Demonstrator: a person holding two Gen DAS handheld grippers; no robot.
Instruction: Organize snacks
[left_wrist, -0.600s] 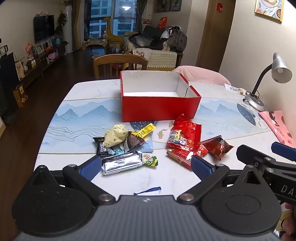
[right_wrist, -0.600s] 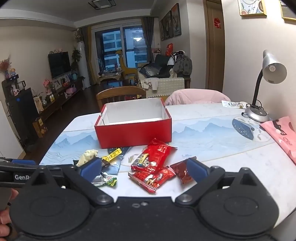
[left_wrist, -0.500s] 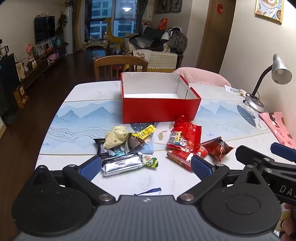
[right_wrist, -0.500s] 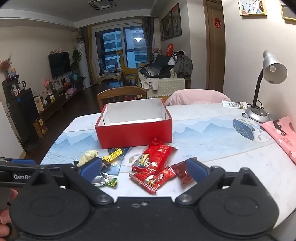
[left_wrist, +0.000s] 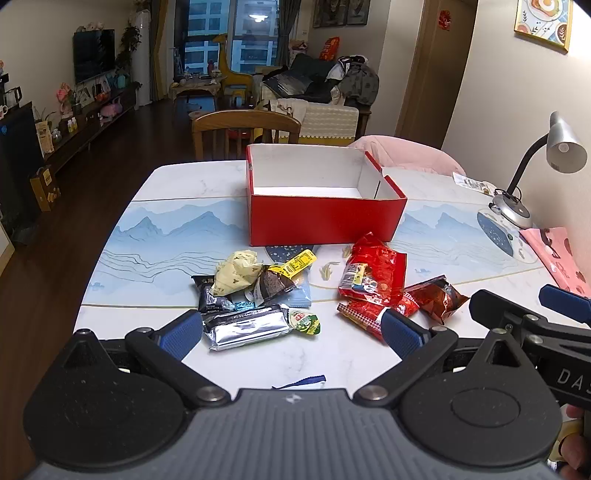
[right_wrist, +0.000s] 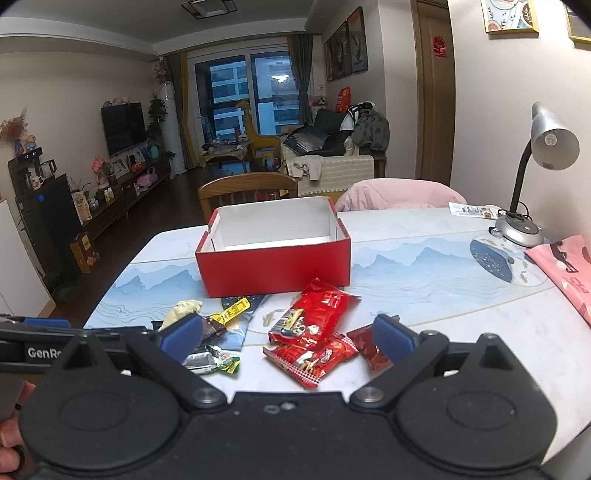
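Little has changed: both black blue-padded grippers, left gripper (left_wrist: 291, 334) and right gripper (right_wrist: 288, 334), stay spread wide above scattered snack packets (left_wrist: 373, 275), having edged slightly toward the open red cardboard box (left_wrist: 325, 218).

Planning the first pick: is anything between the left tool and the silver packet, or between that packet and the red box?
Nothing blocks the open left tool from the silver packet. Between the packet and the red box lies the snack pile, low enough to lift over.
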